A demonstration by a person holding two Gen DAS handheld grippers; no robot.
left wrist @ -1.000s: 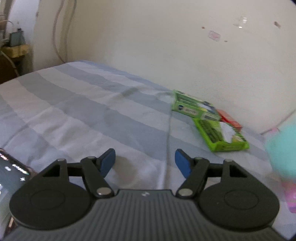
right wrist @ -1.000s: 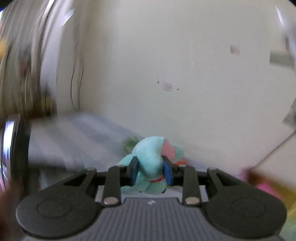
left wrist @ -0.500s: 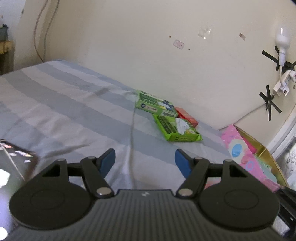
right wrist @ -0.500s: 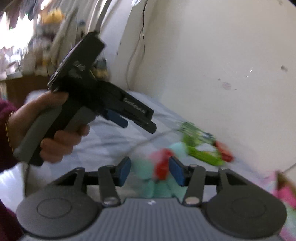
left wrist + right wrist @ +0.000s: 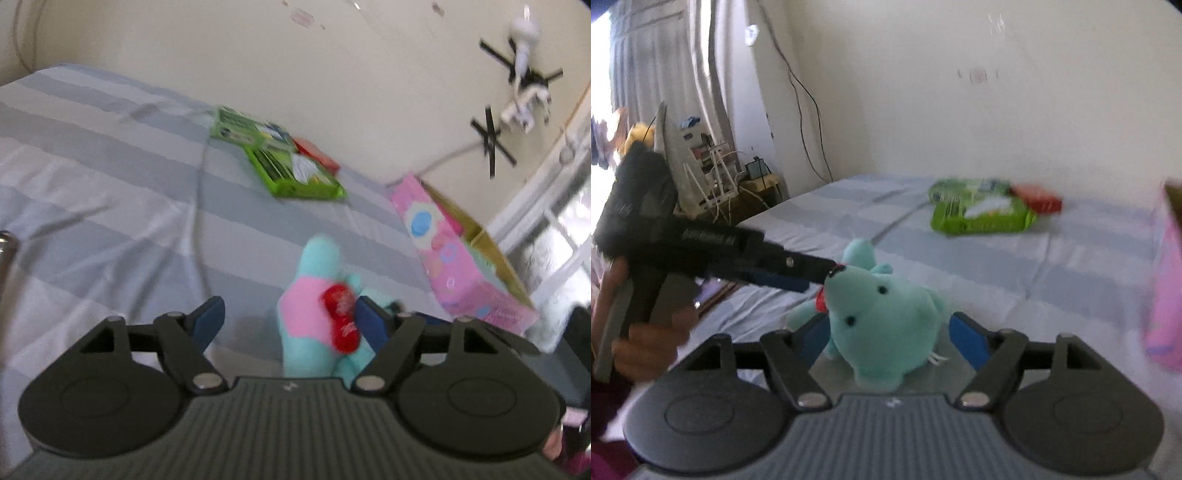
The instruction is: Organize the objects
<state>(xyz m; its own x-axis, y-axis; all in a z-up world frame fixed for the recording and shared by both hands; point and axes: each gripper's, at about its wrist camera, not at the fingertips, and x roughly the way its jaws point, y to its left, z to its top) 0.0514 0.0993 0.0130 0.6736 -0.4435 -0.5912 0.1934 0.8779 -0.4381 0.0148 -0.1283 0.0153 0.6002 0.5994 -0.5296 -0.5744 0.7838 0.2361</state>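
Note:
A teal plush toy (image 5: 882,321) with a pink belly and a red bow (image 5: 314,306) sits on the striped bed sheet (image 5: 92,166). My right gripper (image 5: 890,339) straddles it. Its jaws are opening, with a gap showing at the right pad (image 5: 967,339). My left gripper (image 5: 290,323) also has the plush between its fingers, close to the right pad (image 5: 371,325) and clear of the left one. Its jaws are opening too. In the right wrist view, a hand brings the left gripper (image 5: 820,277) in from the left, with its tip at the toy's head.
Green packs (image 5: 295,173) and a red box (image 5: 317,155) lie near the wall at the back of the bed. An open pink box (image 5: 454,258) stands at the bed's right edge, near a window. A cluttered stand and curtains (image 5: 713,173) are off the left side.
The right gripper came down with the plush, which now rests on the bed, and its jaws spread off it. The left gripper swung right until the plush lay between its fingers.

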